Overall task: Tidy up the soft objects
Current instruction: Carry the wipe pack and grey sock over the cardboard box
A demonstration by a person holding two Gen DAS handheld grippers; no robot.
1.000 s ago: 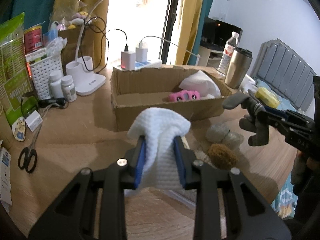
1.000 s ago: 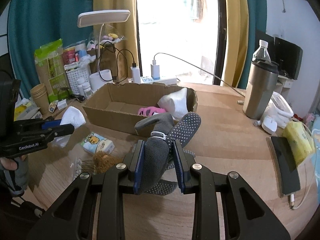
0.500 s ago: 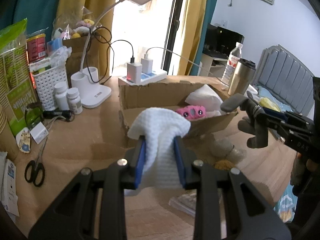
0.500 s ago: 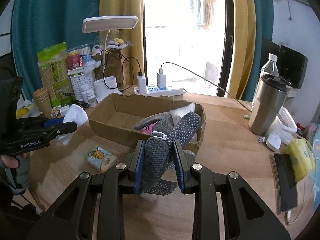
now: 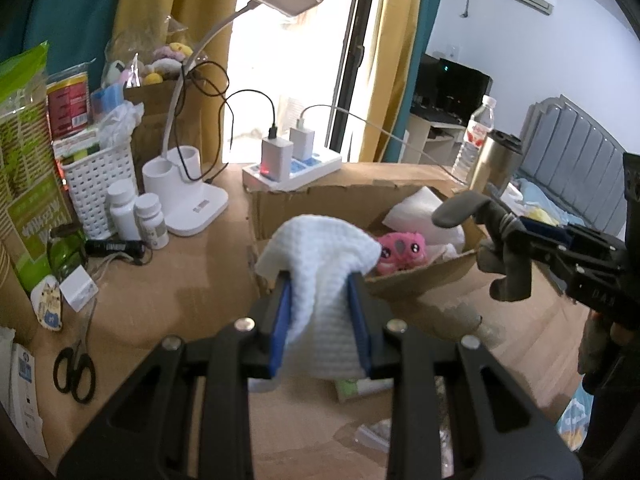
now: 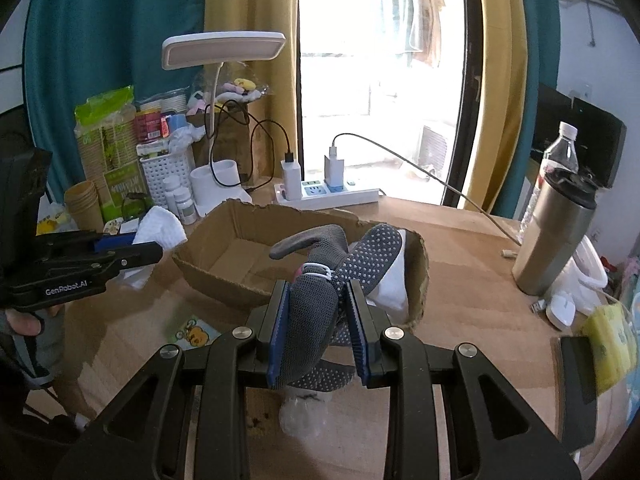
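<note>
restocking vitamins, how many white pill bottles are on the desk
2: a taller white plastic pill bottle stands against the white lattice basket, and a shorter white pill bottle touches its right side. Others may hide behind clutter.

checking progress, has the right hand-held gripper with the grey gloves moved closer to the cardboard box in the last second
Yes. The right hand-held gripper carried the grey gloves forward and leftward toward the cardboard box; the box's near rim now sits right beneath the gloves, nearer than before.

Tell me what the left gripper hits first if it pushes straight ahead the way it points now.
Probably the cardboard box: its near wall sits just beyond the white cloth held in the left gripper. Depth is uncertain; it might clear the rim.
</note>
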